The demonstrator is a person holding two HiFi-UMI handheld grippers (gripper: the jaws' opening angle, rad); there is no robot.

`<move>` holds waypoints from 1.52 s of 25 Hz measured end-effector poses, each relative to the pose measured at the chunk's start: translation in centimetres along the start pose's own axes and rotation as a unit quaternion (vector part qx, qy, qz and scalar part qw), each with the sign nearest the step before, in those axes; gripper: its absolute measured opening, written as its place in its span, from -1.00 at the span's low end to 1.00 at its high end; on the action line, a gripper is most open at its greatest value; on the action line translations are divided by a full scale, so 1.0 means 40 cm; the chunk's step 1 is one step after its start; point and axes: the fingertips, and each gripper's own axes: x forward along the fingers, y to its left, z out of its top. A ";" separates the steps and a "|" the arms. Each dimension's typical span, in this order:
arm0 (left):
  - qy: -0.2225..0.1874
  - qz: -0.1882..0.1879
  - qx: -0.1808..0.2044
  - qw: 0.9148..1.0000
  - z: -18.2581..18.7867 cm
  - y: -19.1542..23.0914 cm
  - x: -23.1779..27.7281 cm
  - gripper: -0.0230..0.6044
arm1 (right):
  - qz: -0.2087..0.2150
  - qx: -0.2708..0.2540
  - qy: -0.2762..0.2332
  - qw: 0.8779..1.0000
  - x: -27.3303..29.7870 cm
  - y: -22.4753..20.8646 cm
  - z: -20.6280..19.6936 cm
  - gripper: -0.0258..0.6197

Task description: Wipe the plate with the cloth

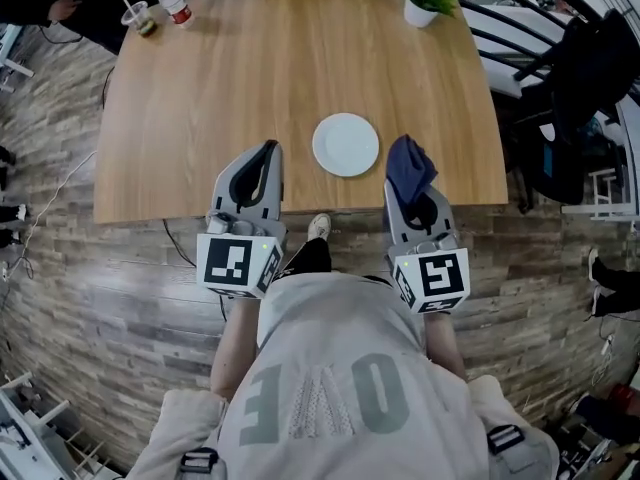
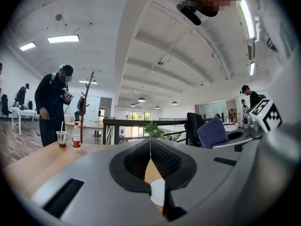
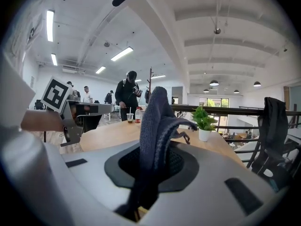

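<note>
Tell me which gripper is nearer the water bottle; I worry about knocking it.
Left. The left gripper hangs over the near table edge, the water bottle at the far left corner; the right gripper, holding the cloth, sits farther right, beyond the plate.

Head view: high above the person, facing steeply down over the left tool [image 1: 267,151], right tool [image 1: 408,173] and whole bench [image 1: 250,88]. Left gripper view, right gripper view: close behind each tool's jaws, facing across the bench; both share the potted plant [image 2: 151,129].
</note>
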 end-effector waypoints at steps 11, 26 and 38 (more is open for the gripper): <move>0.029 -0.030 -0.028 0.999 -0.025 0.132 0.186 -0.90 | -0.031 0.004 0.012 0.999 0.204 -0.057 0.073 -0.74; 0.114 -0.027 -0.080 0.990 -0.097 0.089 0.305 -0.65 | -0.034 0.070 0.012 0.997 0.201 -0.218 0.042 -0.74; 0.234 -0.040 -0.395 0.887 -0.409 0.021 0.287 -0.36 | 0.013 0.089 0.022 0.996 0.242 -0.230 0.034 -0.74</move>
